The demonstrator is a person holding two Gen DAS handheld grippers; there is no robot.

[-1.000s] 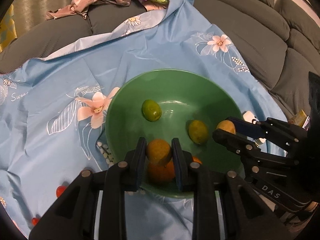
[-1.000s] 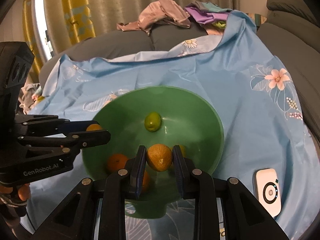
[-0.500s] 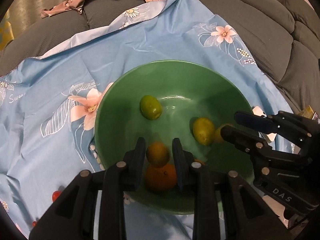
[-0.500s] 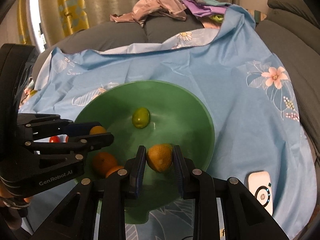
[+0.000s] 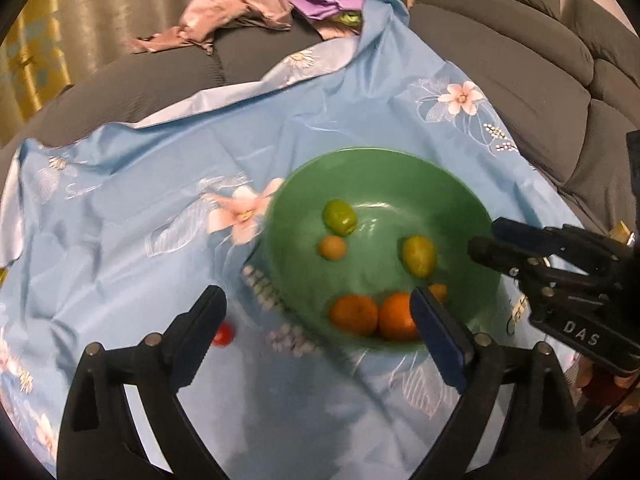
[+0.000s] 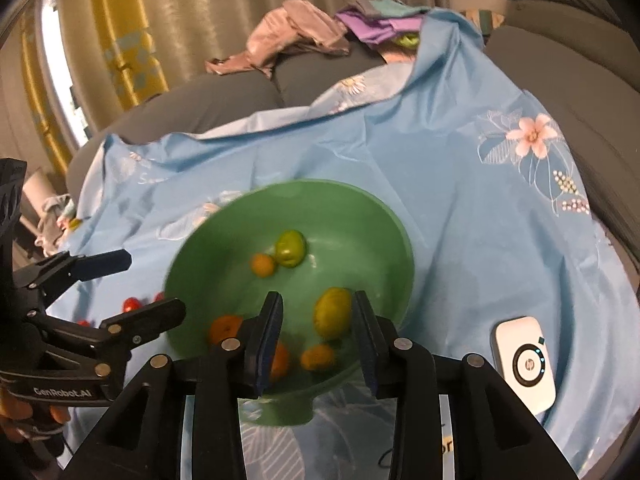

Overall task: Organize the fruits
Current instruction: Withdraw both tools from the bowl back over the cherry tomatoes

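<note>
A green bowl (image 5: pixel 460 200) sits on a blue flowered cloth (image 5: pixel 160 168); it also shows in the right wrist view (image 6: pixel 384 216). It holds a green fruit (image 5: pixel 339 217), a small orange fruit (image 5: pixel 331 247), a yellow-green fruit (image 5: pixel 419 256) and oranges (image 5: pixel 354 314). My left gripper (image 5: pixel 320 320) is open and empty, at the bowl's near left rim. My right gripper (image 6: pixel 318 320) is open and empty above the bowl's near side, with the yellow-green fruit (image 6: pixel 331 317) below it in the bowl.
Small red fruits lie on the cloth left of the bowl (image 5: pixel 222 335) (image 6: pixel 131 304). A white device (image 6: pixel 525 363) lies on the cloth at the right. Clothes (image 5: pixel 236 12) are piled on the grey sofa (image 5: pixel 520 60) behind.
Both grippers opened and let go of their small orange fruits, which now lie in the bowl. Both grippers drew back and the left one swung left.
</note>
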